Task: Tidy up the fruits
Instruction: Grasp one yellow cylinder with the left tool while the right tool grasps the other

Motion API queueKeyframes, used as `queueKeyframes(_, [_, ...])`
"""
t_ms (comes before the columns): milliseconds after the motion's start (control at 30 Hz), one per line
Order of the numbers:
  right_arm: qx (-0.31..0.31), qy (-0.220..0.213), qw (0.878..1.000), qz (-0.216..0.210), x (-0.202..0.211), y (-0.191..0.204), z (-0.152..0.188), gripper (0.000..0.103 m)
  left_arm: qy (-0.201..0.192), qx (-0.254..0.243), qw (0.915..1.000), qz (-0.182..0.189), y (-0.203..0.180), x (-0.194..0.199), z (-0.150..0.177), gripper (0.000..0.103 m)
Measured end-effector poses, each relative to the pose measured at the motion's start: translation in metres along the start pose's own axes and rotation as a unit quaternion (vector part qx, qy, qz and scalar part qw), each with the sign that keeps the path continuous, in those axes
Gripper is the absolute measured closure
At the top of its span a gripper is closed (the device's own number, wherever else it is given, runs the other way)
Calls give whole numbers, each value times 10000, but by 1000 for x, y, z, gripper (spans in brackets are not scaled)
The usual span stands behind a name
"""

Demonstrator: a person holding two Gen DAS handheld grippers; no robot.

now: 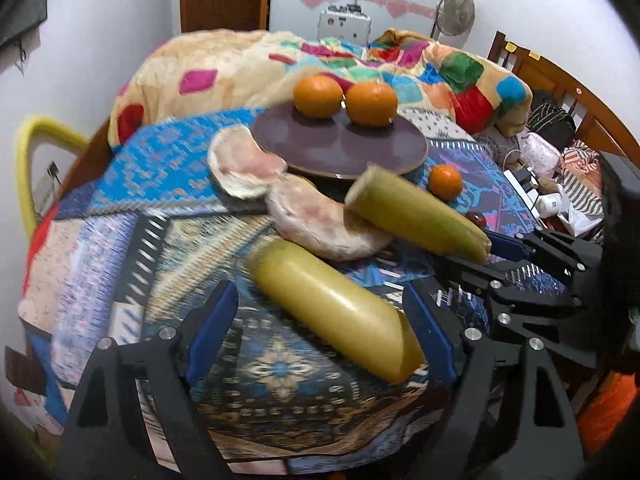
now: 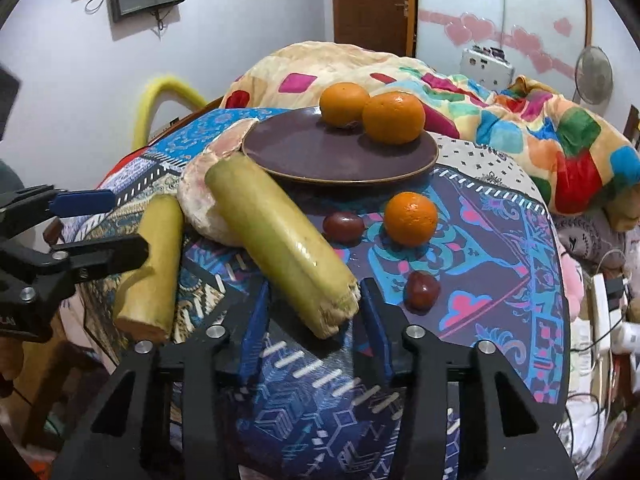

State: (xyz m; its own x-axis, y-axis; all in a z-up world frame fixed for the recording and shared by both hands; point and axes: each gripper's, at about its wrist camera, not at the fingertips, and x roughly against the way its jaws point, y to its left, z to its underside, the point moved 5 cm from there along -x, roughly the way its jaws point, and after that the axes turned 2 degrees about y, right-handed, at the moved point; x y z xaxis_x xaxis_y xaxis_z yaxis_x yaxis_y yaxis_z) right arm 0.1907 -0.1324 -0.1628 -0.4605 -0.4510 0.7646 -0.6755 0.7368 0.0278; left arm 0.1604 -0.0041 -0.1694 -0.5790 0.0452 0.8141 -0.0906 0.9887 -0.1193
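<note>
Blue-padded fingers of my left gripper (image 1: 320, 332) stand spread around one sugarcane piece (image 1: 336, 312), not clamped. My right gripper (image 2: 316, 320) is likewise open, its fingers flanking the second sugarcane piece (image 2: 276, 240). Beyond, I see two oranges (image 2: 392, 118) on the brown plate (image 2: 320, 156); a third orange (image 2: 411, 218) lies on the patterned cloth (image 2: 500, 260).

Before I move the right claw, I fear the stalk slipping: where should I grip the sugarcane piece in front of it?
Grip the sugarcane piece just above its frayed near end, which already lies between the open right claw fingers. Come straight forward from that end, one finger on each long side. Its smooth round body points toward the plate, so squeezing across the width is probably safest.
</note>
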Motion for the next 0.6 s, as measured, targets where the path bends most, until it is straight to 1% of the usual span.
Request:
queueKeyframes(67, [0,-22,10000,-70,5,-3,6,70,56,27,10000,-60,-4,-7,2,18])
queueKeyframes(133, [-44,-41,9999,-118,11,-6,13,72,38,29,9999,-121,-9,-12,5,17])
queueKeyframes(300, [-116,-48,9998,-170,21,-12,25,73,-67,-139,9994,-317,-17,-17,8,17])
queueKeyframes(400, [-116,-48,9998,-165,26,-12,30,74,-58,-297,9994,-195,-15,-11,12,26])
queueKeyframes(467, [-95,-47,9998,-167,29,-11,33,74,-32,-515,9986,-130,-13,-5,15,37])
queueKeyframes(500, [-73,-50,9998,-159,30,-10,34,74,-12,-611,9981,-118,-11,-2,16,40])
queueKeyframes(567, [-55,-40,9998,-182,32,-9,36,74,36,-788,9968,-139,-7,4,19,50])
queueKeyframes(600, [-41,-3,9998,-219,33,-7,37,74,55,-879,9960,-176,-4,7,20,52])
